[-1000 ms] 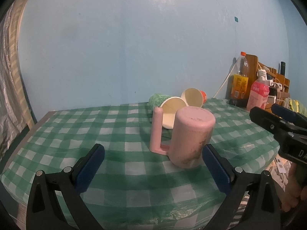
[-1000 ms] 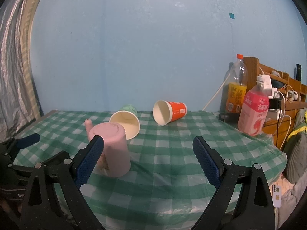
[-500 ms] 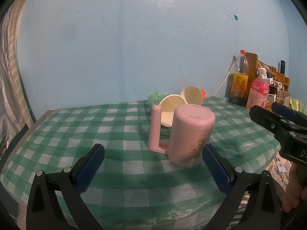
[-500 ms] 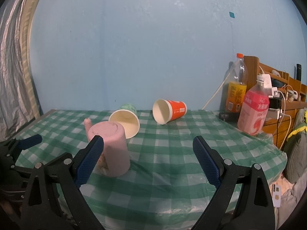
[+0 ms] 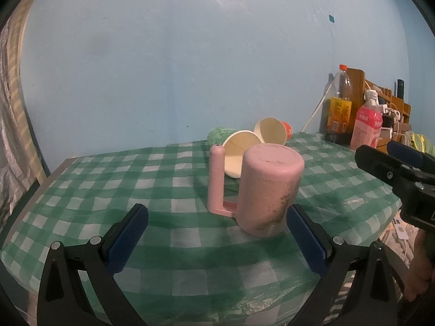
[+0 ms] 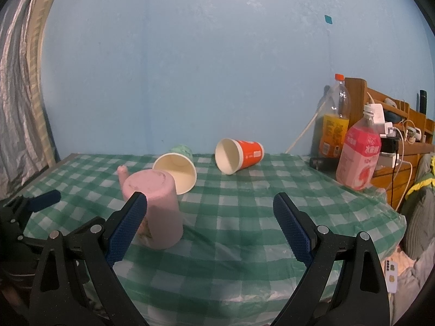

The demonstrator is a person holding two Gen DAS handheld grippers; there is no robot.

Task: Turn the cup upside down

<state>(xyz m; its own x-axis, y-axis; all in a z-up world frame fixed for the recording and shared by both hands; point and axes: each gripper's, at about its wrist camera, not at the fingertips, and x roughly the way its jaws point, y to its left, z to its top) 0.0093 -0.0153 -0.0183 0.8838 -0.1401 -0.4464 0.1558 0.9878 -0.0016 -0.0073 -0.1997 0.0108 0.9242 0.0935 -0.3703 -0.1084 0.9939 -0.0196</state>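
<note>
Pink cup point(image 5: 267, 190) stands bottom-up on the checked table point(image 5: 108, 179), just ahead and a bit right of my left tongs point(image 5: 217, 240), nearer than my right tongs point(image 6: 210, 226); both wide apart, holding nothing.

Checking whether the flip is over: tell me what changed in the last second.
Almost nothing. The left claw seems to have eased slightly back from the pink mug; the view barely shifts. Nothing was gripped or released. The mug stays upside down on the checked tablecloth, both claws open and empty, the right claw steady, and the two paper cups lie where they were.
</note>
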